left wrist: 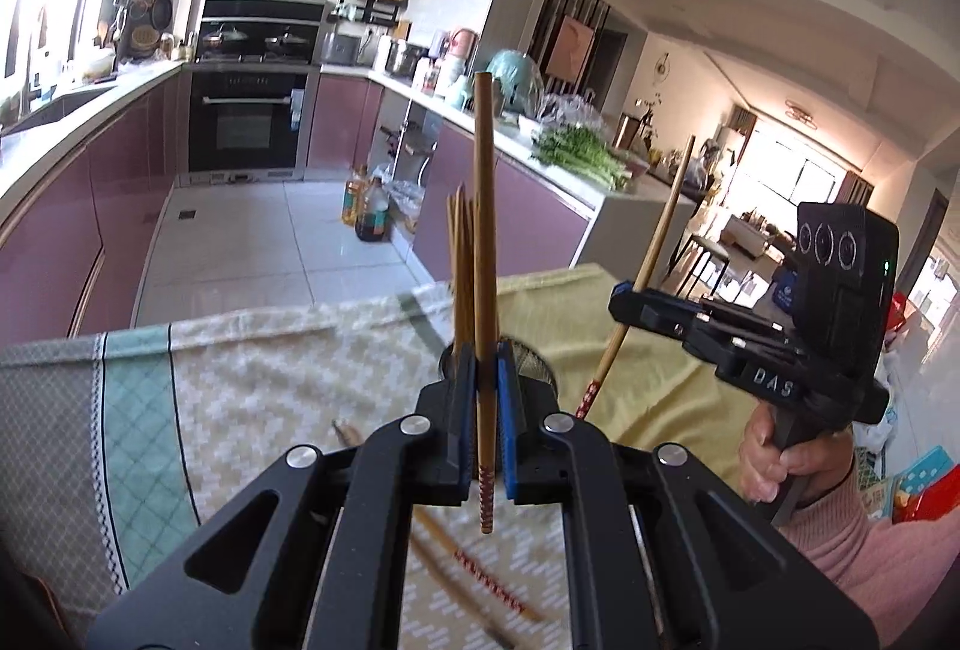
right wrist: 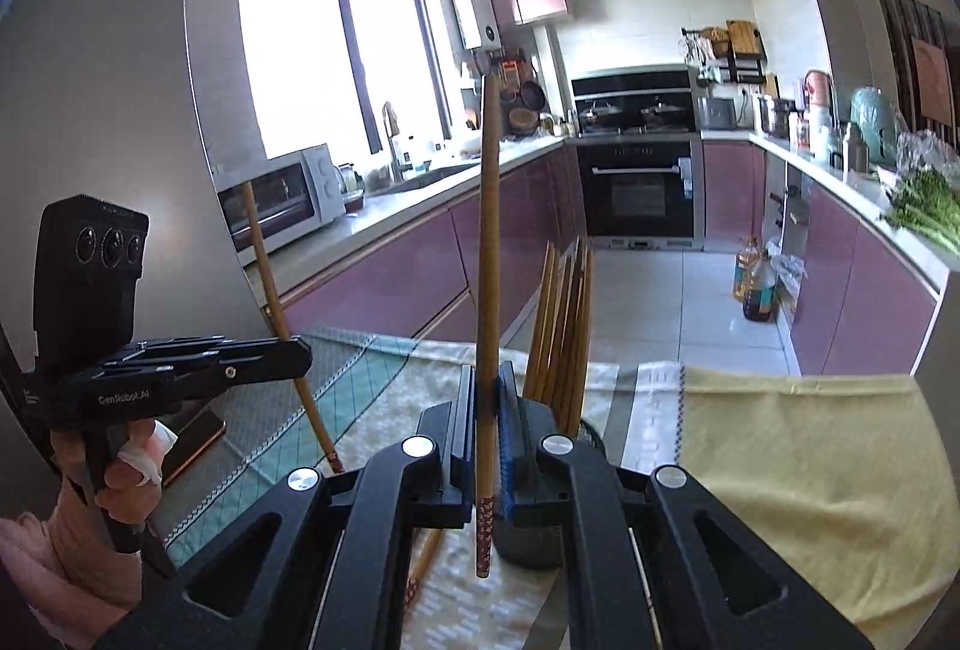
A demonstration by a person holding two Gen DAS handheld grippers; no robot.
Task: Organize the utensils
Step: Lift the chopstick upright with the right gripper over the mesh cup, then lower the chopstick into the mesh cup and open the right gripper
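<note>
My left gripper is shut on a wooden chopstick with a red patterned end, held upright. Just behind it a dark holder contains several chopsticks. In the right wrist view my right gripper is shut on another upright chopstick, in front of the holder and its several chopsticks. Each view shows the other gripper from the side: the right gripper with its chopstick, the left gripper with its chopstick. Loose chopsticks lie on the cloth below.
The table is covered by a yellow cloth, a white patterned cloth and a teal one. A phone lies near the left hand. Beyond the table's far edge are kitchen floor, oil bottles and purple cabinets.
</note>
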